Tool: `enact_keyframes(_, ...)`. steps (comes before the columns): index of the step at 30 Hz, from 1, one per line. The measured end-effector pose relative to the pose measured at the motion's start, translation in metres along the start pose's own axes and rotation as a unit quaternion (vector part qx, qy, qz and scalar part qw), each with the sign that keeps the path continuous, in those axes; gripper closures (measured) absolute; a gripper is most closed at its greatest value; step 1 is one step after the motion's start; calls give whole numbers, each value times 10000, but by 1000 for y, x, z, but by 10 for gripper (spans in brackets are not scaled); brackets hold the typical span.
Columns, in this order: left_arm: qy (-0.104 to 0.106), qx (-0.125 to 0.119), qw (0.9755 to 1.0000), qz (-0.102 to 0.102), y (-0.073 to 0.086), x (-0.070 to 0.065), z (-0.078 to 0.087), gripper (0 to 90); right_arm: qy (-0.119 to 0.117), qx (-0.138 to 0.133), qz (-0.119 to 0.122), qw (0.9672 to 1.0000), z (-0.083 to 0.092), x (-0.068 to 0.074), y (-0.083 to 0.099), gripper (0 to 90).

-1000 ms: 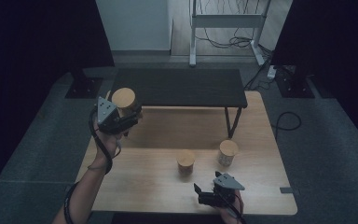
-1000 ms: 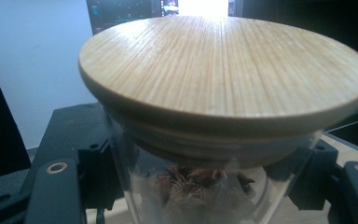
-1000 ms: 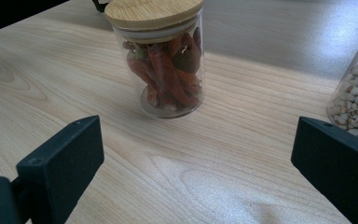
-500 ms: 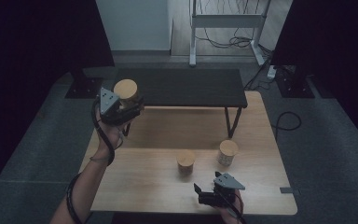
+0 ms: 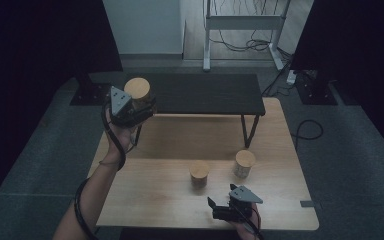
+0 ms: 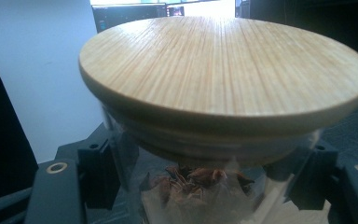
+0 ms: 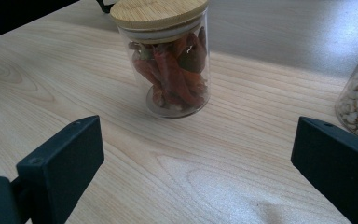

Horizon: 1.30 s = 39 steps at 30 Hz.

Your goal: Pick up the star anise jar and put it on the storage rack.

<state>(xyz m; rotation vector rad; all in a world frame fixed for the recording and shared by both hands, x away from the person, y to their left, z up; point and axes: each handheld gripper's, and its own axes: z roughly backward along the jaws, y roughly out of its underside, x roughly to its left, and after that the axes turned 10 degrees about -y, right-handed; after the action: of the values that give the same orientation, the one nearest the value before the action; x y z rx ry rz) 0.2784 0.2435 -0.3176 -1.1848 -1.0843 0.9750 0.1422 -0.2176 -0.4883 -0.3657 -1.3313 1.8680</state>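
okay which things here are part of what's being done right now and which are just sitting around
In hand:
- lifted jar, bamboo lid, clamped in left gripper
- chili jar
- bean jar
- right gripper, open

Just around:
- black bench
- floor cables

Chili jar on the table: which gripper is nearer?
Right. The right gripper sits open at the near table edge, just short of the chili jar. The left gripper is raised at the far left, holding another jar.

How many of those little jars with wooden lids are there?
3. One jar is held up in the left gripper; the chilli jar and the bean jar stand on the table.
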Motion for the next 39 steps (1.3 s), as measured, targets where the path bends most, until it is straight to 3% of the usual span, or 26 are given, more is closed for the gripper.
enact_keyframes(13,-124,-5,9999,-59,0,-4,-13,264,-48,3,43,10000,-1,2,0,18)
enact_keyframes(19,-158,-3,9999,9,-1,-3,-20,264,-92,13,34,10000,-2,4,0,18)
enact_keyframes(39,-278,42,9996,-86,-2,-8,-55,264,-131,22,-51,9999,-2,0,0,19)
